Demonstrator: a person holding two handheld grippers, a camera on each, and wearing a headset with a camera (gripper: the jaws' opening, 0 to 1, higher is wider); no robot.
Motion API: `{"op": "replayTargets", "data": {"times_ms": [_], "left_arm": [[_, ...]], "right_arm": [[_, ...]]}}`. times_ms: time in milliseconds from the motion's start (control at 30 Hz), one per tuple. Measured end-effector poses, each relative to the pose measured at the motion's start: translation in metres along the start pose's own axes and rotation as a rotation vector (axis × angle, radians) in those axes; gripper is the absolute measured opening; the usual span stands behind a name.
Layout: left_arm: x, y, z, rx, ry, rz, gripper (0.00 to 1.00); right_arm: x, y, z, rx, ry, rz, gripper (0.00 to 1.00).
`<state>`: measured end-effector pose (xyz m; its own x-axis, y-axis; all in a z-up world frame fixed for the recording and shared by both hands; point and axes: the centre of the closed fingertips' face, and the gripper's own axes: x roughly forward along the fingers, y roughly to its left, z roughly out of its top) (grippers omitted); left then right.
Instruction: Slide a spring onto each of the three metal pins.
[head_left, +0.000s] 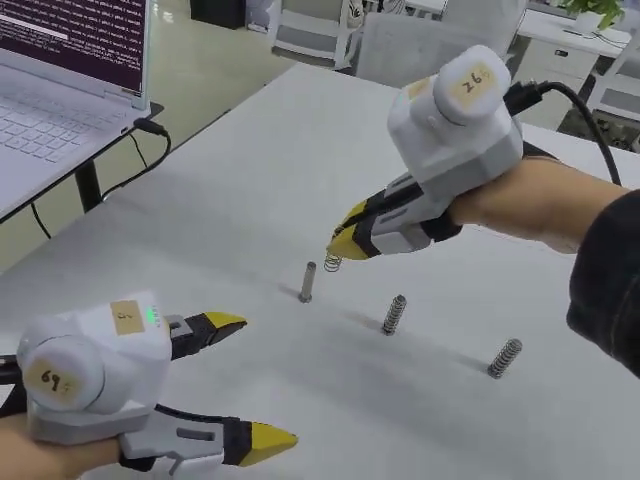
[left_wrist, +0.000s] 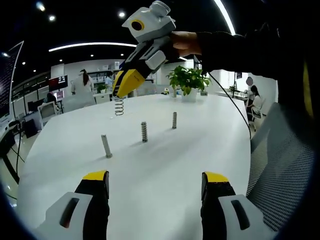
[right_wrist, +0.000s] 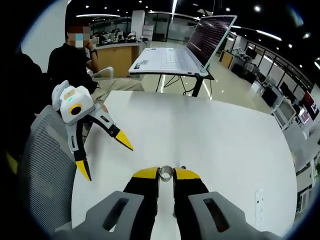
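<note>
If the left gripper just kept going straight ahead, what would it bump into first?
Probably the nearer spring-covered pin, which stands almost dead ahead between the left gripper's open jaws; the bare pin sits off to the side. Depth is unclear.

Your right tool (head_left: 340, 242) is raised, tips angled down and to your left, jaws pinched on a spring (head_left: 333, 262) that hangs below them. Your left tool (head_left: 262, 380) sits low and close to you, jaws wide apart, gripping nothing.
</note>
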<state>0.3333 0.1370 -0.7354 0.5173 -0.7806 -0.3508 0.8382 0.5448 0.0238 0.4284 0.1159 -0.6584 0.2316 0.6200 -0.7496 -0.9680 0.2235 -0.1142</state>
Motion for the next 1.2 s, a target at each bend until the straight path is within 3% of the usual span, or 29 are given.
{"op": "replayTargets", "data": {"times_ms": [467,733,1200], "left_arm": [[-0.001,-0.003,-0.002,0.000,0.007,-0.003,0.72],[-0.001,-0.004,-0.005,-0.009,0.015,-0.005,0.71],[0.001,-0.003,-0.009,-0.017,0.024,-0.008,0.69]], "right_arm": [[0.021,-0.026,-0.003,0.076,-0.003,-0.017,0.08],[0.037,-0.029,-0.004,0.097,0.001,-0.009,0.08],[0.047,-0.038,-0.012,0.121,0.011,-0.007,0.08]]}}
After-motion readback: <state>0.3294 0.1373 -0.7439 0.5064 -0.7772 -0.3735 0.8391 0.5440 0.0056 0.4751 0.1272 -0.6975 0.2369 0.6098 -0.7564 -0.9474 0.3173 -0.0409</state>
